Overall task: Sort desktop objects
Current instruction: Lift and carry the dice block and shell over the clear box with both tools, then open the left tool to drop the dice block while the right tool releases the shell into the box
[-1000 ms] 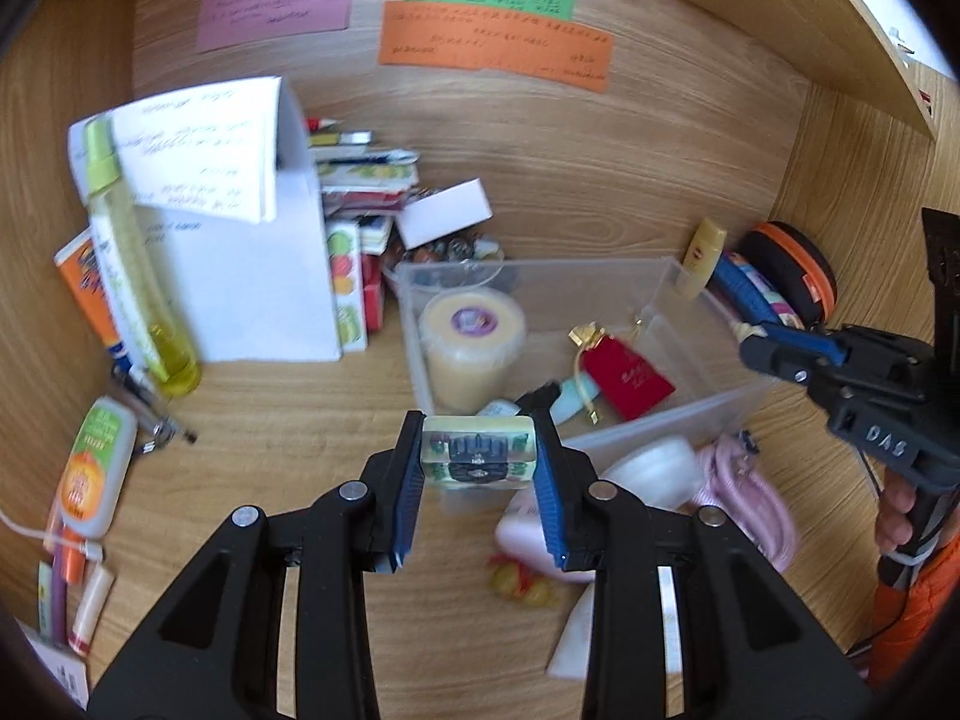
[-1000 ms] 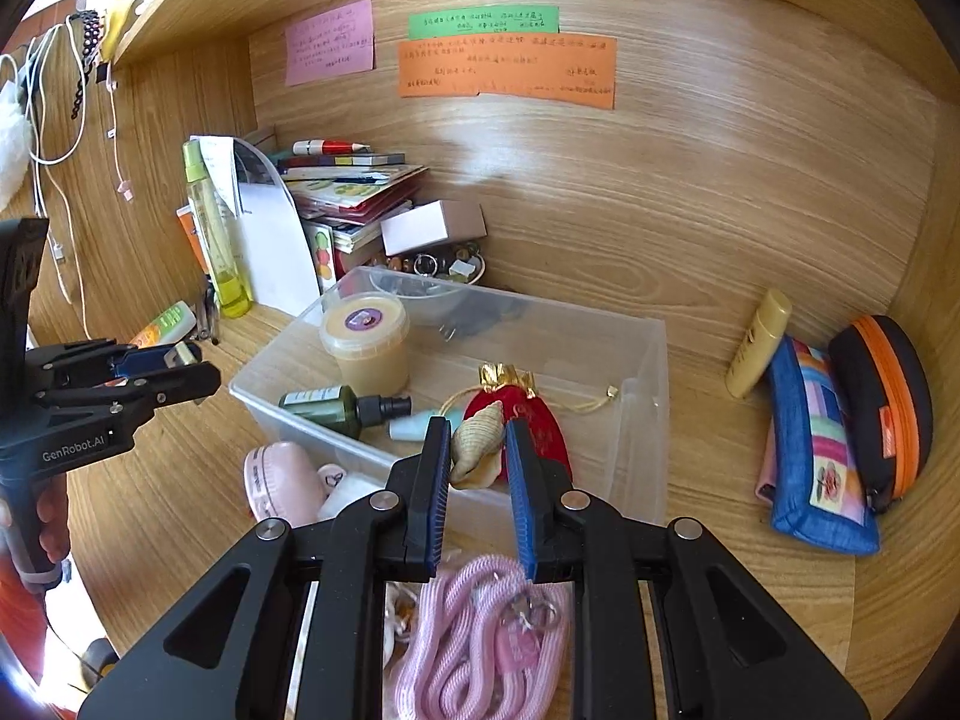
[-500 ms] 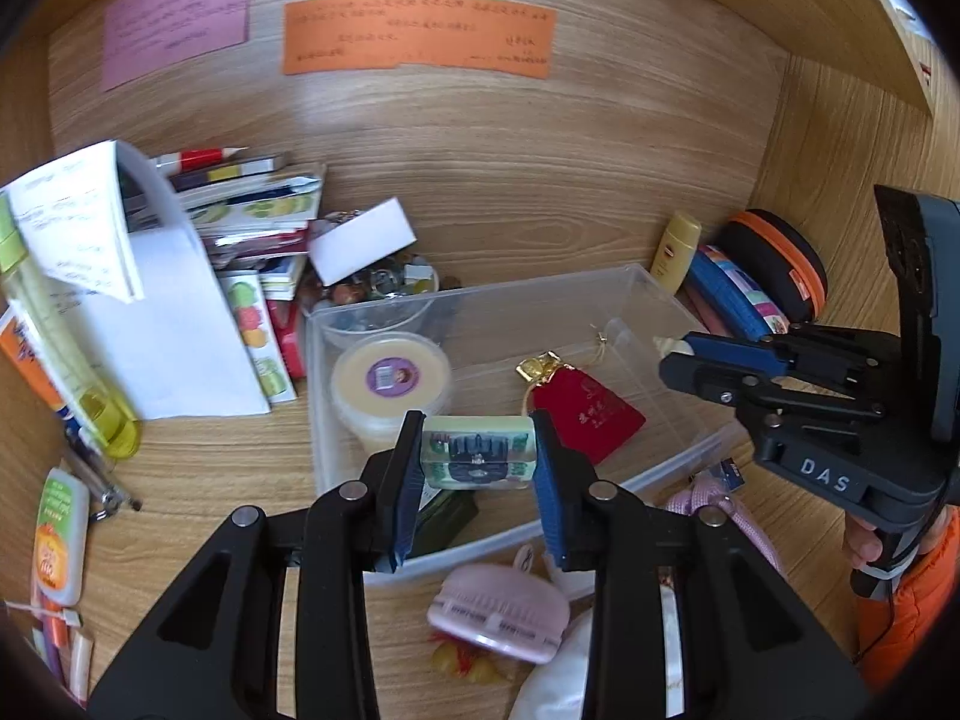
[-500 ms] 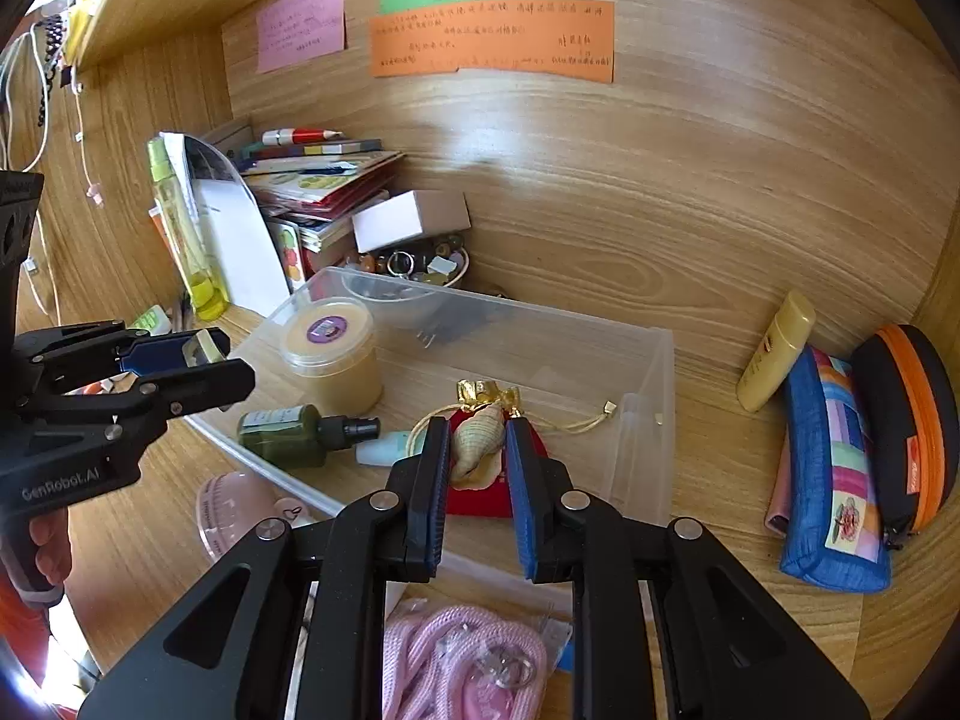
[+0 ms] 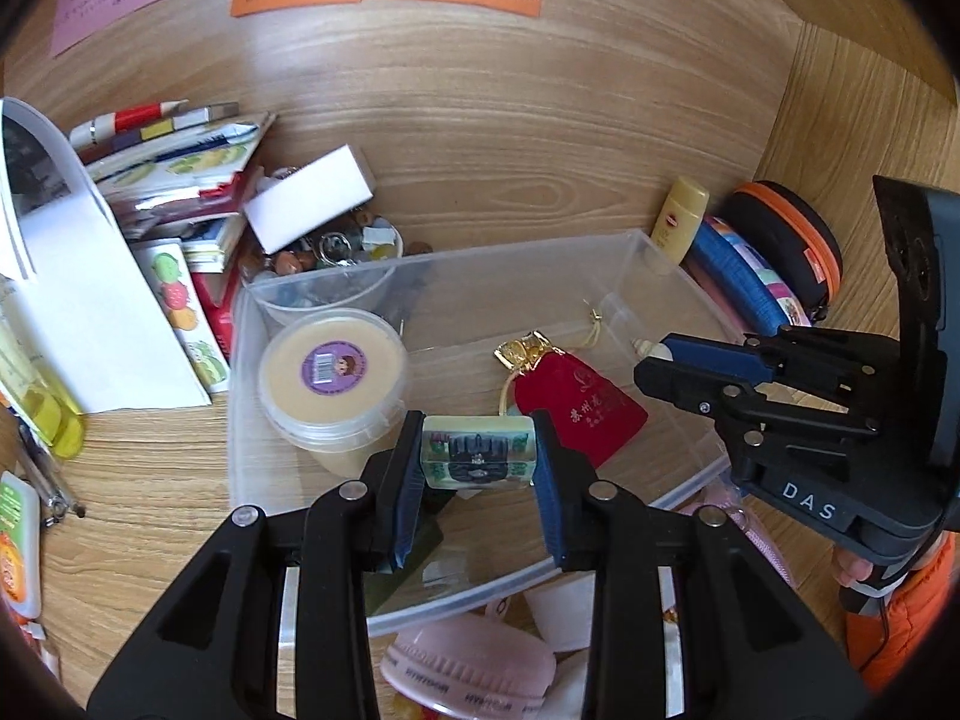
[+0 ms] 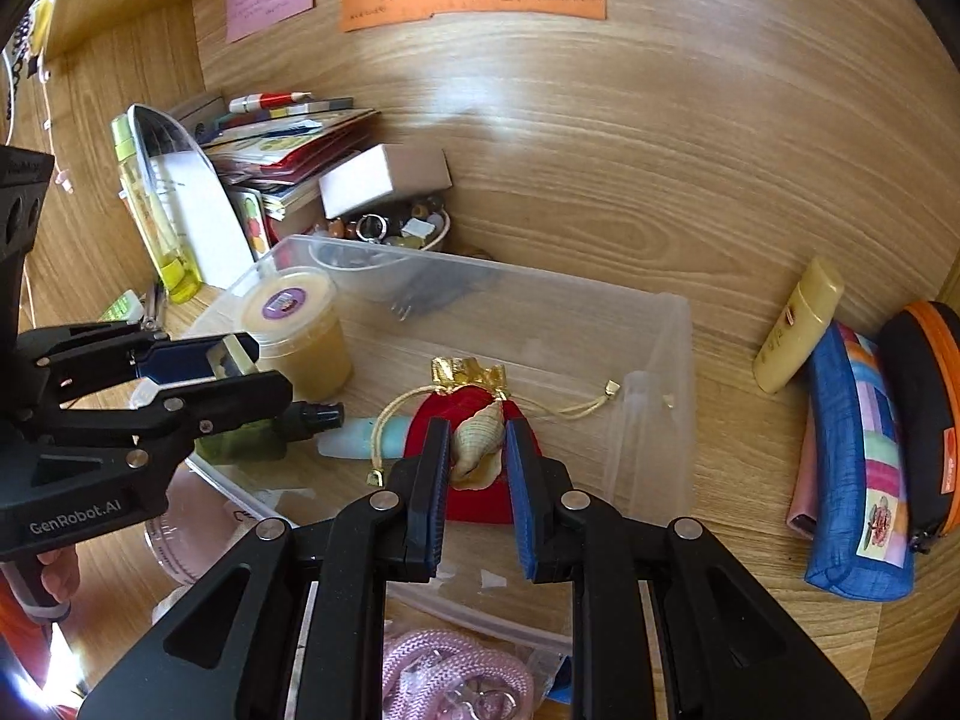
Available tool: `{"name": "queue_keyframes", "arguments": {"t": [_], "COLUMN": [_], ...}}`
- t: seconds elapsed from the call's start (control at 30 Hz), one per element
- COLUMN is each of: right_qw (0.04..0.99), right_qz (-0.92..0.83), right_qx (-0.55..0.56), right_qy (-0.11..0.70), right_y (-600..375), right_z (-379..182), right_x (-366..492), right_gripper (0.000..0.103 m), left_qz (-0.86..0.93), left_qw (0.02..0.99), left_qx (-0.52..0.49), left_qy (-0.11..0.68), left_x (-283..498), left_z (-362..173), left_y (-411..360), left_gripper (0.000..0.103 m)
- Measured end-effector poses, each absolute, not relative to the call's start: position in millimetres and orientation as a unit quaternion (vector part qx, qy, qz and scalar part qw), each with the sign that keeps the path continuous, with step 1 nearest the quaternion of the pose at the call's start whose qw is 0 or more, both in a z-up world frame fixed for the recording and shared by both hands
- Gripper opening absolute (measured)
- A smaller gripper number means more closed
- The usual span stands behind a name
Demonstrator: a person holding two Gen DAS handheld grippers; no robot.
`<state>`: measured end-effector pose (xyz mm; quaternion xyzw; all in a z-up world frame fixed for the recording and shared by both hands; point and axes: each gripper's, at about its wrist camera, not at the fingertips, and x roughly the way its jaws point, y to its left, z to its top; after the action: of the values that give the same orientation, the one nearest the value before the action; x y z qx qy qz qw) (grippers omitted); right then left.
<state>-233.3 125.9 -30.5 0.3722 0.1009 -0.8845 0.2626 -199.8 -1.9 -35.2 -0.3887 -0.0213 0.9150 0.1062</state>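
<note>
left wrist view has the left gripper (image 5: 477, 459) clamped on a small printed block (image 5: 477, 459) and the right gripper (image 6: 478, 450) pinching a seashell (image 6: 477, 443), both over the clear plastic bin (image 6: 654, 348), so releasing each inside looks next.

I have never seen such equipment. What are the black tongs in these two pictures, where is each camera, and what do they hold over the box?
No robot here: a person holds a two-finger gripper in each hand, each with a camera looking along its fingers. The left gripper is shut on a small block with a painted picture. The right gripper is shut on a seashell. Both hang above a clear plastic box on a wooden desk; inside lie a red pouch, a lidded tub and a dark green bottle.
</note>
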Motion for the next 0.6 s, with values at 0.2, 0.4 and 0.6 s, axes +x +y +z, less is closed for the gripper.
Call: {"name": "queue_keyframes", "arguments": {"t": [0.2,0.4,0.6], "right_qw": [0.247,0.240,0.239], "right_qz": [-0.886,-0.885,-0.886], "right_qx": [0.377,0.381,0.376], "right_qy": [0.109,0.115,0.131], "right_y": [128,129,123], "right_z": [-36,-39,-41], "right_x": [-238,-240,-235], "right_gripper": [0.017,0.017,0.017], "left_qz": [0.910,0.908,0.910], "left_qw": [0.107,0.105,0.103], "left_qx": [-0.399,-0.405,-0.402], "left_qy": [-0.013,-0.006,-0.001], "left_x": [-207,-209,-207], "left_z": [-44,-48,-47], "left_y": [5,6,7], "left_gripper": [0.033,0.033,0.033]}}
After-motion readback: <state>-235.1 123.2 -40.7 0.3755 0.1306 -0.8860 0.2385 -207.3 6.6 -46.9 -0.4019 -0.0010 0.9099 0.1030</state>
